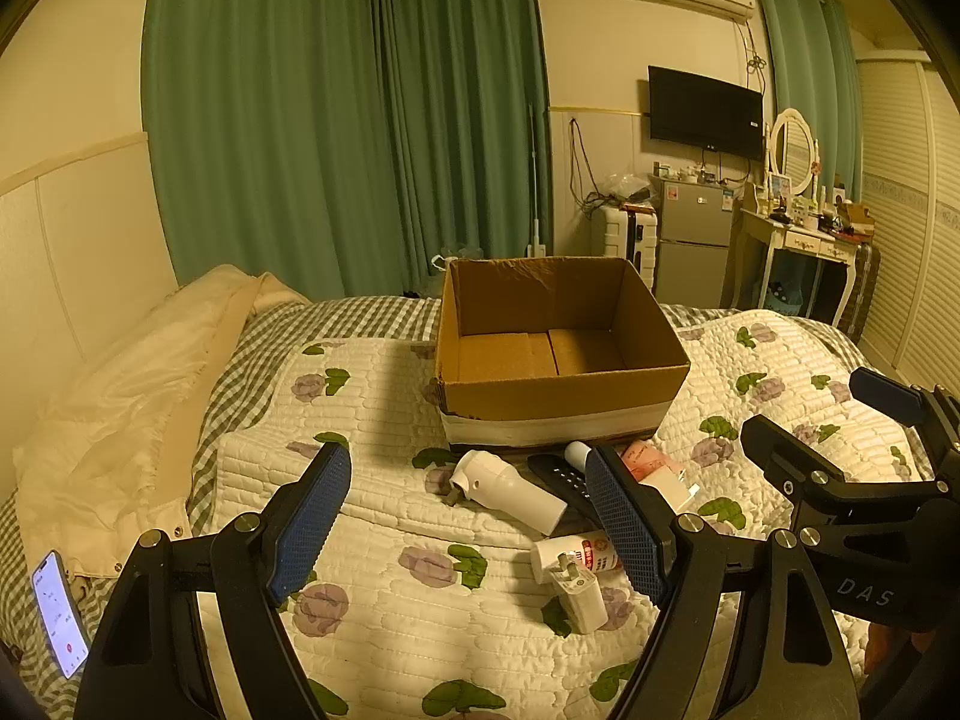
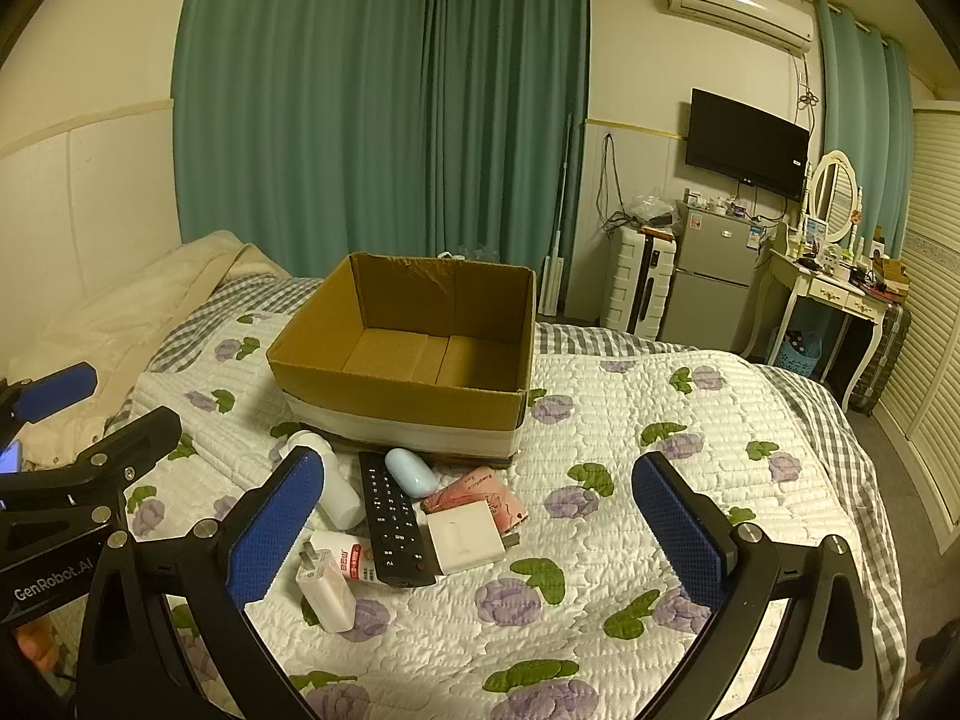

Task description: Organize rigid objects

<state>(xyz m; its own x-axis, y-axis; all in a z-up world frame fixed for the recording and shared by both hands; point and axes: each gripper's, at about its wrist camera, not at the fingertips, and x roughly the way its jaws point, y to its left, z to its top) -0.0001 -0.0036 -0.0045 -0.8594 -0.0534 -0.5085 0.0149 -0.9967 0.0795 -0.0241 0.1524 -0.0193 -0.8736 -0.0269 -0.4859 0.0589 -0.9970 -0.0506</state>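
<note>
Both grippers hang over the bed, each with its blue-padded fingers spread wide and holding nothing: the left gripper point(image 1: 468, 531) and the right gripper point(image 2: 477, 531).

The landmark is the open brown cardboard box point(image 2: 408, 384) with a white band round its base, standing on the white quilt with purple flowers point(image 2: 630, 540). The box is empty; only its folded bottom flaps show inside.

All the loose things lie in a cluster on the quilt on the near side of the box. Nearest the cameras is a white plug-in charger block point(image 2: 325, 591), its prongs pointing toward the box. Just behind it lies a small white bottle with a red label point(image 2: 354, 561), on its side, partly under the black remote control point(image 2: 393, 519). The remote's long axis runs from the box's near wall toward the cameras. To the right of the remote is a flat white square adapter point(image 2: 465, 537), resting on a pink packet point(image 2: 480, 495). To the left of the remote lies a white cylindrical bottle point(image 1: 507, 483) on its side, its long axis slanting, with the capped end toward the box. Closest to the box's near wall, touching the remote's far end, sits a pale blue oval case point(image 2: 411, 471).
</note>
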